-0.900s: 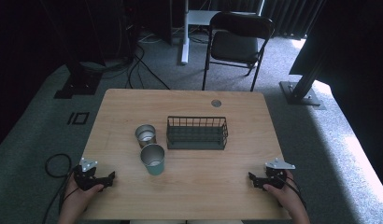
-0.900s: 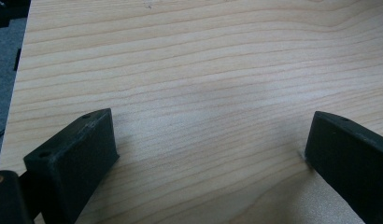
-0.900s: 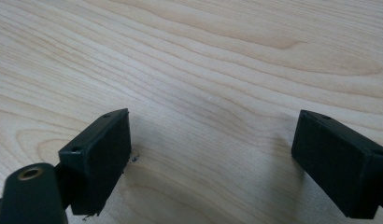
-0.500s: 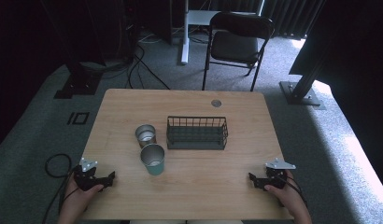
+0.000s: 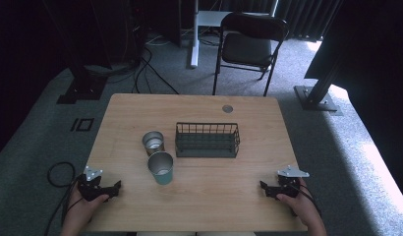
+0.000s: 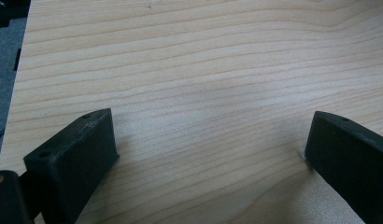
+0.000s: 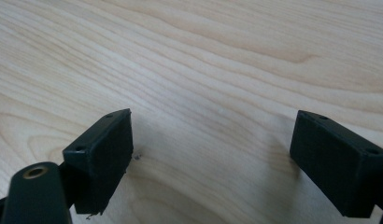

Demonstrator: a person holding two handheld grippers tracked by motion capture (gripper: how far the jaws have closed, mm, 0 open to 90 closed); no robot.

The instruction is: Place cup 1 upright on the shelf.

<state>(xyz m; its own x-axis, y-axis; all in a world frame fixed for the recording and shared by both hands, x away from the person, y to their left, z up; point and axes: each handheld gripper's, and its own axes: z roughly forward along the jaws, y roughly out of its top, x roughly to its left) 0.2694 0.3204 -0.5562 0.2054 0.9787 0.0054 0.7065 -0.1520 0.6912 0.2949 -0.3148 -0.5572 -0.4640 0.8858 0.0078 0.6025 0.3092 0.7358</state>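
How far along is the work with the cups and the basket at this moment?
Nothing looks done: the teal cup and the metal cup stand on the table beside the wire basket. Nothing is in hand: the left gripper and right gripper rest open at the near edge. All handling is left.

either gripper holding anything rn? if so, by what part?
Nothing held. Left gripper and right gripper are both open over bare table, well short of the cups and basket.
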